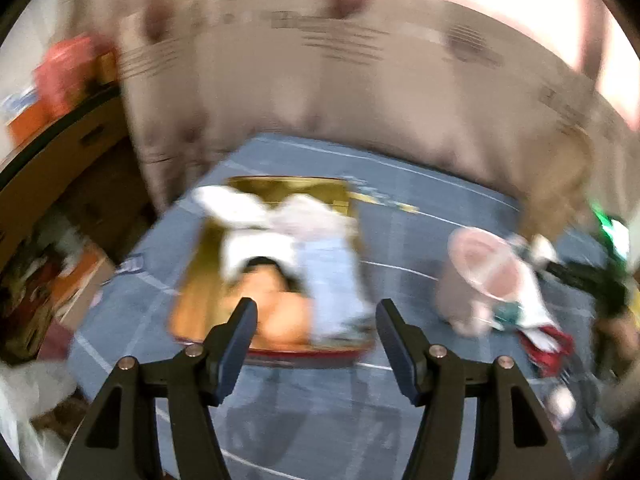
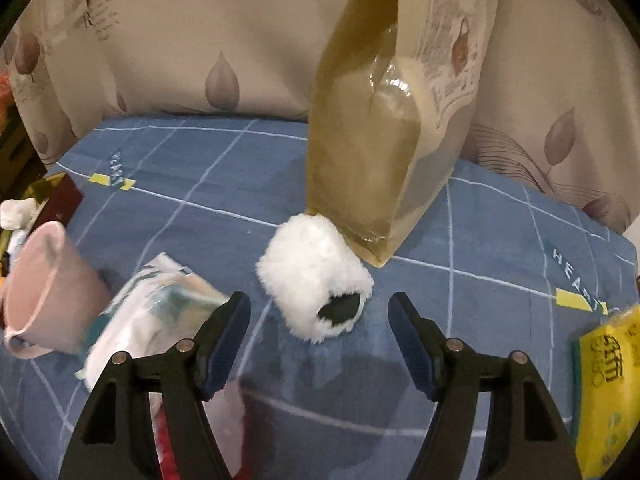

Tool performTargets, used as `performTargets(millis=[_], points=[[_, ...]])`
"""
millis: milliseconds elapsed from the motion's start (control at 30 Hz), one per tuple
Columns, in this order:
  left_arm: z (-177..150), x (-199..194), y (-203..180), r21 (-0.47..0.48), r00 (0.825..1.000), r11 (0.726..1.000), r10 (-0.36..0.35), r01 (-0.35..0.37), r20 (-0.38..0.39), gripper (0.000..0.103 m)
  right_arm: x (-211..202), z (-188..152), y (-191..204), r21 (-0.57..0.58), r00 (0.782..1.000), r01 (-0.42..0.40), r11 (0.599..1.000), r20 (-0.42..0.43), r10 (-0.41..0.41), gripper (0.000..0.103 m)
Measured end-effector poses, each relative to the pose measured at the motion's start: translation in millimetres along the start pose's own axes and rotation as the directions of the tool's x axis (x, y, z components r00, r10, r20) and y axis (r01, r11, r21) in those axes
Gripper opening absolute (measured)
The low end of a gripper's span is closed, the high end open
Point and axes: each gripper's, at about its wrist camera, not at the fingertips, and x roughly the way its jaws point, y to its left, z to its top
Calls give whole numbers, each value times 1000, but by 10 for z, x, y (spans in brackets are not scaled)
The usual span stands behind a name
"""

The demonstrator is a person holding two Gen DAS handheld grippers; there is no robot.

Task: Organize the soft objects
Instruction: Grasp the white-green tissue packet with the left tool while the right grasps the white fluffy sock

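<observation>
Jaws of the right gripper (image 2: 319, 330) gape empty, framing the fluffy white roll (image 2: 314, 280) on the blue bed cover (image 2: 200, 184) at twelve o'clock, likely lined up to grab. Left gripper (image 1: 316, 330) hangs equally open and empty above the gold tray (image 1: 200, 280) of soft cloths (image 1: 280, 232), probably the collecting spot.

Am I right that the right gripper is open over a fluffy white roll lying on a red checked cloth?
Not quite: the cloth is blue with white grid lines, not red. The right wrist view shows it. The rest holds: the right gripper is open, and the fluffy white roll lies on the cloth ahead of it.
</observation>
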Motion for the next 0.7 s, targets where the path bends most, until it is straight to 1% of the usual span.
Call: performTargets(millis=[33, 133, 167, 267, 333, 400, 467, 533, 633, 700], points=[[2, -19, -154, 37, 1000, 999, -30, 31, -5, 63, 56, 9, -1, -2, 1000, 7, 1000, -1, -7, 69], [-2, -56, -494, 113, 996, 989, -90, 91, -14, 63, 186, 51, -11, 2, 1000, 2, 1000, 0, -2, 69], [-12, -70, -651, 148, 993, 982, -114, 115, -19, 63, 220, 57, -26, 3, 1000, 2, 1000, 0, -2, 69], [-34, -43, -975, 210, 986, 964, -158, 164, -46, 63, 332, 104, -28, 11, 1000, -14, 1000, -5, 14, 68], [-59, 5, -1166, 238, 982, 953, -178, 189, -70, 63, 391, 118, -14, 9, 1000, -14, 1000, -9, 14, 57], [-98, 48, -1364, 261, 973, 938, -210, 228, -98, 63, 430, 116, -8, 11, 1000, 2, 1000, -11, -2, 48], [-122, 123, -1538, 269, 960, 923, -243, 273, -139, 63, 414, 90, -11, 11, 1000, 0, 1000, 1, 0, 46], [-130, 206, -1670, 268, 947, 913, -269, 308, -173, 63, 341, 45, -41, 1, 1000, 8, 1000, 16, -8, 46], [-102, 352, -1902, 260, 923, 894, -309, 364, -228, 63, 135, -91, -175, 18, 999, 13, 1000, 40, -14, 46], [-81, 413, -2021, 257, 914, 889, -319, 380, -249, 63, 0, -198, -303, 34, 999, 8, 999, 48, -9, 46]])
